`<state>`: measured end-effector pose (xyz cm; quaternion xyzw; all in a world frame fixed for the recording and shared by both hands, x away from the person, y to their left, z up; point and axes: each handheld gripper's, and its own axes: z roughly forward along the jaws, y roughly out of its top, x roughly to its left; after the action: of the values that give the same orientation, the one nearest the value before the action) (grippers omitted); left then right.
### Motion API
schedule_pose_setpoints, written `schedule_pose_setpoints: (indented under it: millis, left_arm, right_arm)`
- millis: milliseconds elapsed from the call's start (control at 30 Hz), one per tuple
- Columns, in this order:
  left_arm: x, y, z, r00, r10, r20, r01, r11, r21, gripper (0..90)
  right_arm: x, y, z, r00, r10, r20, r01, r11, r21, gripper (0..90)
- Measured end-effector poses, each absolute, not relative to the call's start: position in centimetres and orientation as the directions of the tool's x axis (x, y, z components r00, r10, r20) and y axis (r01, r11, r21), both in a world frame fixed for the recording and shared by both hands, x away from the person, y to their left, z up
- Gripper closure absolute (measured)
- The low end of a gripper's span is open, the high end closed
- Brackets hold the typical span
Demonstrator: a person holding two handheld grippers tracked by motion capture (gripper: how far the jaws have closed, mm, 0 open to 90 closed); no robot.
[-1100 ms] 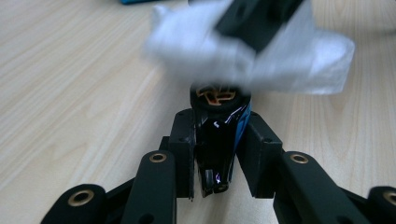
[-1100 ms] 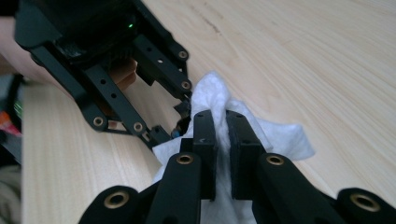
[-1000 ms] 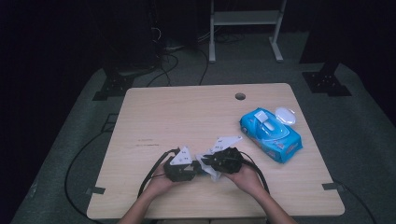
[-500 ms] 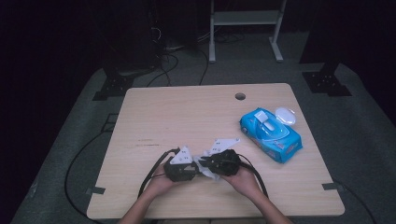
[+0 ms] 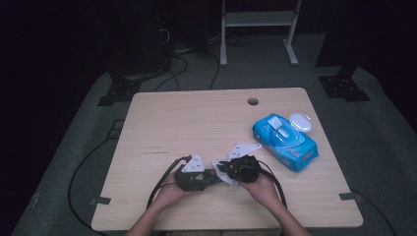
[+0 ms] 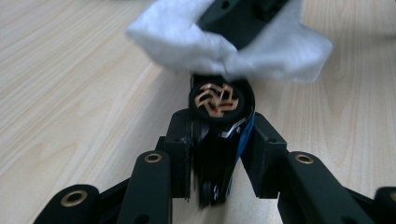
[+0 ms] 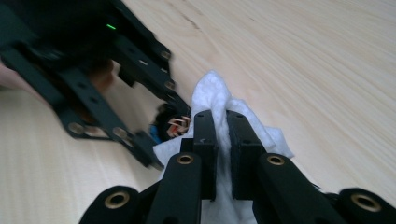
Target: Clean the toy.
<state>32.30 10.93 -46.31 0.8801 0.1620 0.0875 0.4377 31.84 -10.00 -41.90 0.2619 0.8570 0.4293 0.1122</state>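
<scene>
My left gripper [image 6: 219,135] is shut on a small black object [image 6: 220,100] whose round end carries a copper-coloured pattern, with a blue part on its side. My right gripper [image 7: 222,121] is shut on a white wipe [image 7: 212,91]. The wipe [image 6: 187,42] drapes over the right gripper's jaws and touches the far end of the black object. In the high view both grippers meet tip to tip near the table's front edge, the left gripper [image 5: 212,176] and the right gripper [image 5: 222,169], with the wipe [image 5: 225,178] between them.
A blue pack of wet wipes [image 5: 285,141] lies on the wooden table [image 5: 196,123] at the right, its white lid [image 5: 300,121] flipped open. A cable hole [image 5: 253,102] sits near the far edge. Cables trail from both grippers towards the front.
</scene>
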Motion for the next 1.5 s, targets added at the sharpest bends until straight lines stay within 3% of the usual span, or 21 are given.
schedule_pose_setpoints:
  millis: [200,367,533,667,800,900,1033,1167,1367,1500]
  left_arm:
    - [32.3,11.1,-46.3,0.934,0.358,0.012,0.206,-0.564,0.800,66.6]
    - [32.3,11.2,-46.3,0.935,0.354,0.015,0.202,-0.568,0.798,67.0]
    - [32.4,11.1,-46.4,0.934,0.358,-0.005,0.216,-0.552,0.805,67.0]
    - [32.3,11.1,-46.3,0.935,0.356,0.008,0.207,-0.563,0.800,67.2]
    - [32.3,11.2,-46.3,0.936,0.352,0.006,0.207,-0.564,0.799,67.6]
    - [32.4,11.2,-46.3,0.936,0.352,0.005,0.207,-0.561,0.802,67.5]
    - [32.3,11.1,-46.3,0.936,0.353,0.009,0.205,-0.566,0.799,67.5]
    - [32.3,11.2,-46.3,0.935,0.354,0.014,0.204,-0.570,0.796,67.6]
    - [32.3,11.3,-46.3,0.936,0.351,0.019,0.198,-0.571,0.797,67.7]
    - [32.4,11.3,-46.4,0.936,0.351,0.009,0.203,-0.562,0.802,67.7]
  right_arm:
    - [31.2,-8.7,-41.8,-0.865,0.501,0.033,0.325,0.509,0.797,82.8]
    - [32.0,-10.2,-41.8,-0.830,0.558,0.015,0.351,0.501,0.791,82.7]
    - [32.1,-10.5,-41.7,-0.831,0.549,0.093,0.384,0.444,0.810,82.6]
    - [31.5,-8.4,-41.9,-0.867,0.495,0.048,0.332,0.505,0.797,82.6]
    - [31.9,-9.3,-41.8,-0.847,0.531,0.033,0.343,0.499,0.796,82.6]
    - [32.6,-11.0,-41.9,-0.812,0.581,0.062,0.389,0.458,0.800,82.6]
    - [32.1,-10.1,-42.1,-0.839,0.532,0.118,0.389,0.434,0.812,82.6]
    - [31.2,-8.0,-42.2,-0.872,0.488,0.026,0.309,0.510,0.803,82.2]
    - [32.4,-11.8,-41.9,-0.802,0.597,-0.029,0.352,0.511,0.784,82.3]
    - [33.2,-13.9,-41.9,-0.765,0.643,0.029,0.407,0.449,0.795,82.3]
